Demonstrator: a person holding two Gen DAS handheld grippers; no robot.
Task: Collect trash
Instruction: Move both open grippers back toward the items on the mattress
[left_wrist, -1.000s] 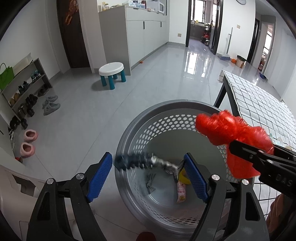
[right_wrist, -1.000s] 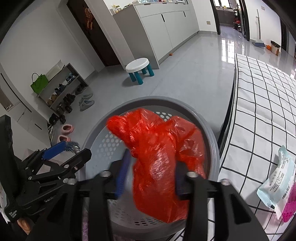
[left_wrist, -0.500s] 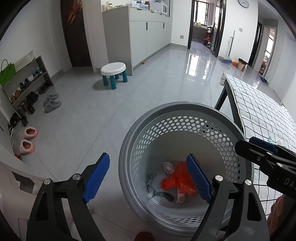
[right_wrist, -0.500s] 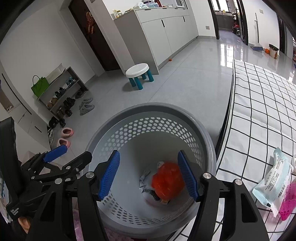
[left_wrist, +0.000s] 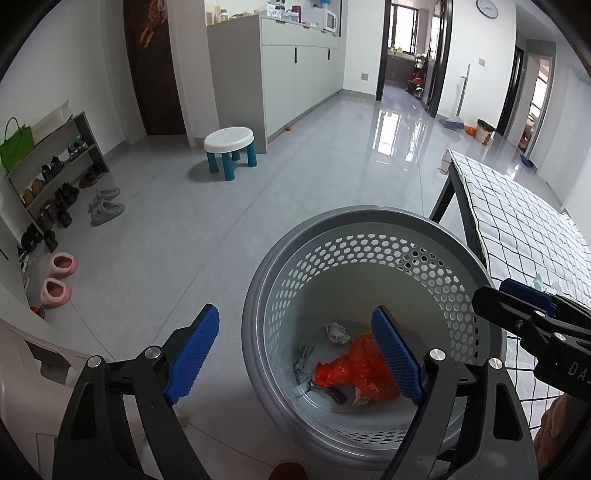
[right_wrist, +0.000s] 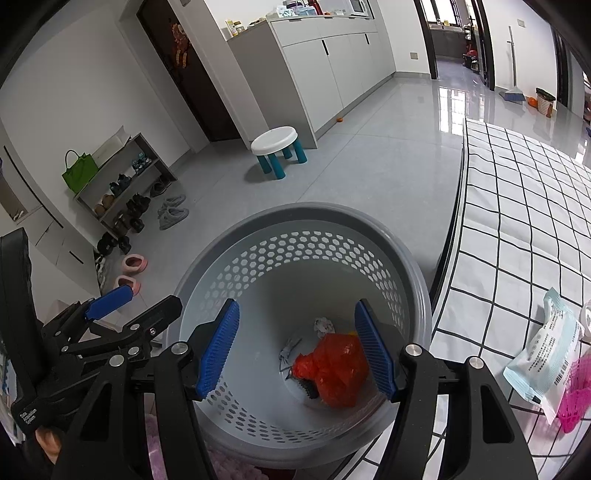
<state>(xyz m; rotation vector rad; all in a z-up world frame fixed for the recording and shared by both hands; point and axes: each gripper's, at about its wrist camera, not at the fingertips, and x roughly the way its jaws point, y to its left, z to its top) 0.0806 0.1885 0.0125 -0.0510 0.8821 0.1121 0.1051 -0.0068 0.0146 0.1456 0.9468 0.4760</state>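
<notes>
- Now the big gray bin (right_wrist: 236, 251) stands on the floor, just beside the table (right_wrist: 524, 229) with the check cloth.
- The right gripper (right_wrist: 297, 349) hangs over the bin. Its two blue pads are spread wide and hold nothing.
- The left gripper (left_wrist: 295, 354) hangs at the bin's left edge. Its pads are spread wide too, and it is empty.
- The red bag (right_wrist: 332, 369) lies at the bottom of the bin. So that bit of trash looks done.
- A white crumpled paper (left_wrist: 337, 332) lies in the bin next to the red bag.
- A gray scrap (left_wrist: 302, 360) and a small dark thing (left_wrist: 334, 395) lie there too, touching the bag's edge. I cannot tell what the dark thing is.
- A pale blue packet (right_wrist: 546, 347) lies on the table, near the right edge of the right view. It is not in the bin.
- A pink thing (right_wrist: 576, 395) lies just beside the packet. Only part of it shows.
- I think the job is partly done. The packet may be trash that is left to pick up, but I am not sure.
</notes>
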